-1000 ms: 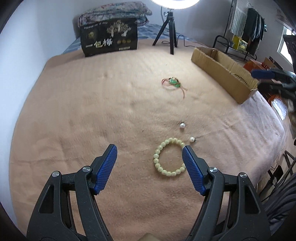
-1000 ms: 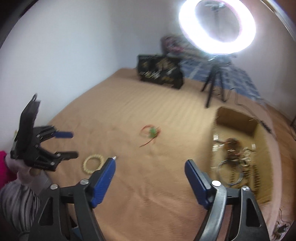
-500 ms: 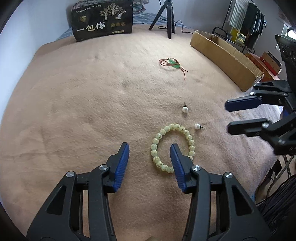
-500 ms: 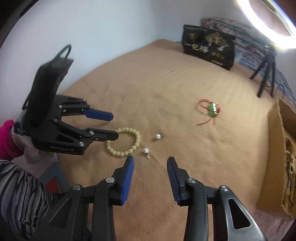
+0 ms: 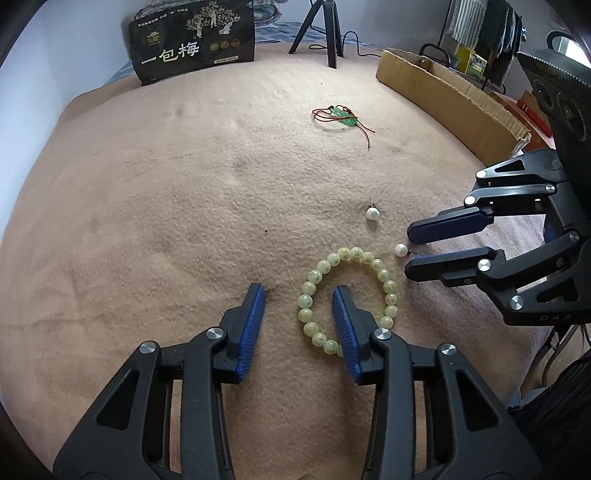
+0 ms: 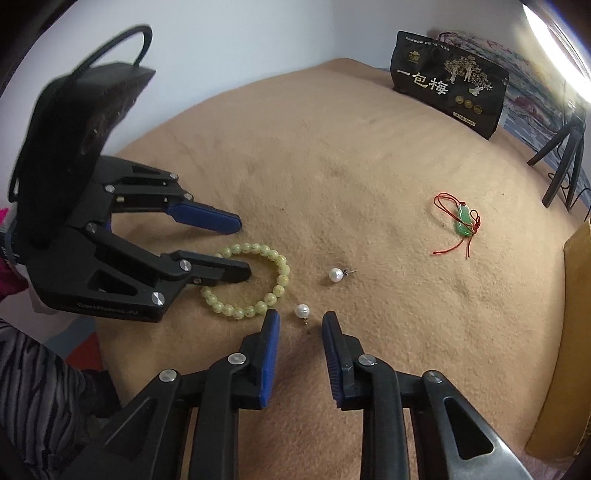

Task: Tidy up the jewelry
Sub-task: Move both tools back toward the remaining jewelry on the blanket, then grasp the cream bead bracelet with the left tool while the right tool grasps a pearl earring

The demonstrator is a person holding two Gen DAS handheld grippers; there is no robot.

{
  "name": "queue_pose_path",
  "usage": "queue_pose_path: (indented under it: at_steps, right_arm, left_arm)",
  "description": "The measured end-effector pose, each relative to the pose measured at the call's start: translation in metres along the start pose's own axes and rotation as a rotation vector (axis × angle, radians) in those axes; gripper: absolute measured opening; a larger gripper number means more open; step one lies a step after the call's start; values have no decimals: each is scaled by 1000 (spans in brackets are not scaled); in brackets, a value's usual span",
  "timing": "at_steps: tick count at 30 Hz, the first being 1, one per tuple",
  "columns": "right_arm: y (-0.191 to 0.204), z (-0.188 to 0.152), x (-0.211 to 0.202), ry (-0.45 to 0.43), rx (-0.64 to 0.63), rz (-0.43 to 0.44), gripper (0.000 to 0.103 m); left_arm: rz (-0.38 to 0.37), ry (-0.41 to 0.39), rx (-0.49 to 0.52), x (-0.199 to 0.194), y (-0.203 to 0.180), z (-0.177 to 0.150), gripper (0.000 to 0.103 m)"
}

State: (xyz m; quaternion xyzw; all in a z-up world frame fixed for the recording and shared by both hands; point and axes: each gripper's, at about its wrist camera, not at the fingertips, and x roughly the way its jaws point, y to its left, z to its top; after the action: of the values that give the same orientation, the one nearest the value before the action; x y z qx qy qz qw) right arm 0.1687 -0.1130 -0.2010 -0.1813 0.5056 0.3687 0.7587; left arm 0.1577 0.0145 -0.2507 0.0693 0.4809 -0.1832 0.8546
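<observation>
A pale green bead bracelet [image 5: 384, 275] [image 6: 282, 269] lies on the tan blanket. My left gripper [image 5: 297, 295] [image 6: 242, 247] straddles its left side: one finger stands outside the ring, the other inside it. Its jaws are closing, and the pads are still apart from the beads. A pearl earring [image 5: 400, 250] [image 6: 302, 310] lies just right of the bracelet, between the tips of my right gripper [image 6: 301, 315] [image 5: 408, 250]. Those jaws are closing too, with a gap on both sides of the pearl. A second pearl earring [image 5: 372, 213] [image 6: 335, 275] rests a little farther out.
A green jade pendant on red cord [image 5: 345, 120] [image 6: 463, 221] lies mid-blanket. An open cardboard box [image 5: 443, 88] [image 6: 576, 332] runs along the right edge. A black printed bag [image 5: 192, 44] [image 6: 447, 81] and a tripod [image 5: 325, 29] stand at the back.
Both grippers sank toward the blanket and their jaws narrowed. The right one swung from the box side to the pearl earring. The left one settled over the bracelet's side.
</observation>
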Motion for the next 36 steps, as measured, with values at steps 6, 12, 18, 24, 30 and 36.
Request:
queue_pose_path:
  at_steps: [6, 12, 18, 24, 30, 36]
  right_arm:
    - [-3, 3, 3, 8, -3, 2, 20]
    - [1, 5, 8, 21, -25, -23, 11]
    - [5, 3, 5, 17, -23, -36, 6]
    - [1, -4, -4, -6, 20, -34, 6]
    - [-10, -16, -29, -57, 89, -44, 6]
    - [-27, -35, -63, -121, 178, -74, 6]
  left_arm:
    - [2, -9, 1, 1, 2, 1, 28]
    - [6, -21, -13, 1, 4, 1, 13]
    - [12, -34, -24, -1, 4, 0, 6]
    - [16, -61, -48, -12, 7, -2, 6]
    - [36, -111, -47, -32, 7, -1, 6]
    - [56, -171, -19, -54, 1, 7, 6]
